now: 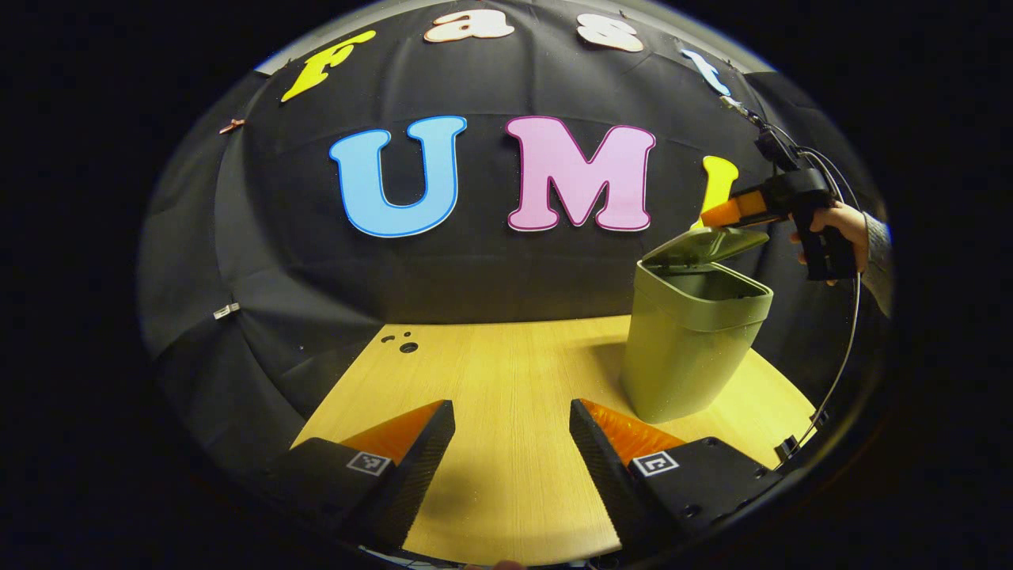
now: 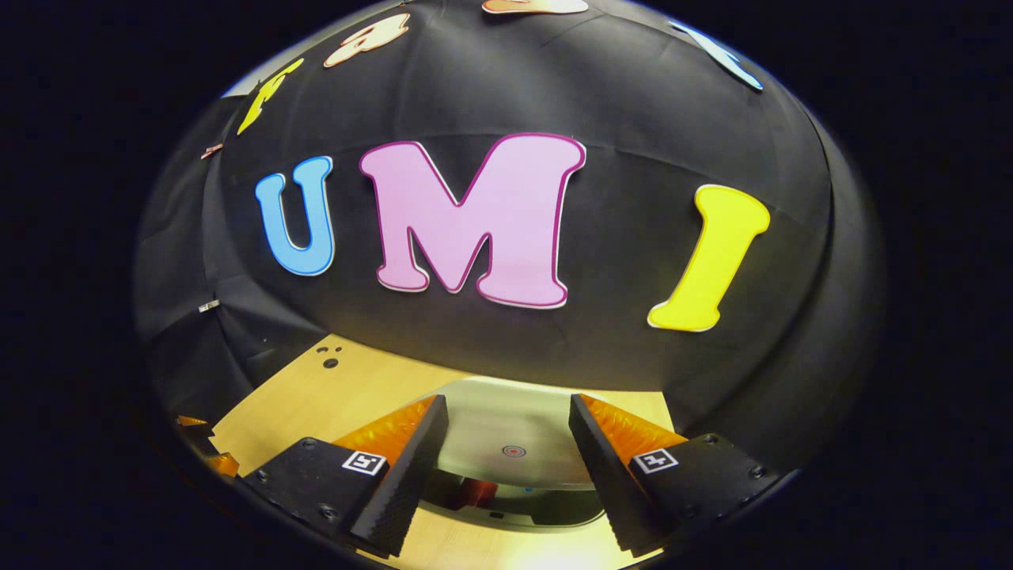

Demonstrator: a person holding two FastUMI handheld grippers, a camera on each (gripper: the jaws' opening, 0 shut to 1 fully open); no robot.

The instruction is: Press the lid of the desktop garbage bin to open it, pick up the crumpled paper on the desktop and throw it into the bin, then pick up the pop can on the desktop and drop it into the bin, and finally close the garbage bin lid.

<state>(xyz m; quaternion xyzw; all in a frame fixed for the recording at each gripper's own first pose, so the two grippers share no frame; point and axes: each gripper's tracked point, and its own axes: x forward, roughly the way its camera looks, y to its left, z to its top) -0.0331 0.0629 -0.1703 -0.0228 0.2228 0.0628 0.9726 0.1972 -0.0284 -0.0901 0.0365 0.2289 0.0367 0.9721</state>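
The green bin (image 1: 687, 348) stands on the wooden table (image 1: 506, 380) at the right, its lid (image 1: 707, 244) tilted partly up over the mouth. My right gripper (image 1: 724, 212), held by a hand (image 1: 840, 229), hovers just above the lid's raised edge. In the right gripper view the lid (image 2: 514, 439) lies close below my right gripper (image 2: 506, 435), whose fingers stand open with nothing between them. Something red (image 2: 477, 491) shows inside the bin under the lid; I cannot tell what it is. My left gripper (image 1: 512, 431) is open over bare table, left of the bin.
A few small dark holes (image 1: 405, 345) mark the table near its back left edge. A cable (image 1: 851, 340) hangs from the right gripper down behind the bin. Part of the left gripper (image 2: 202, 447) shows at the lower left of the right gripper view.
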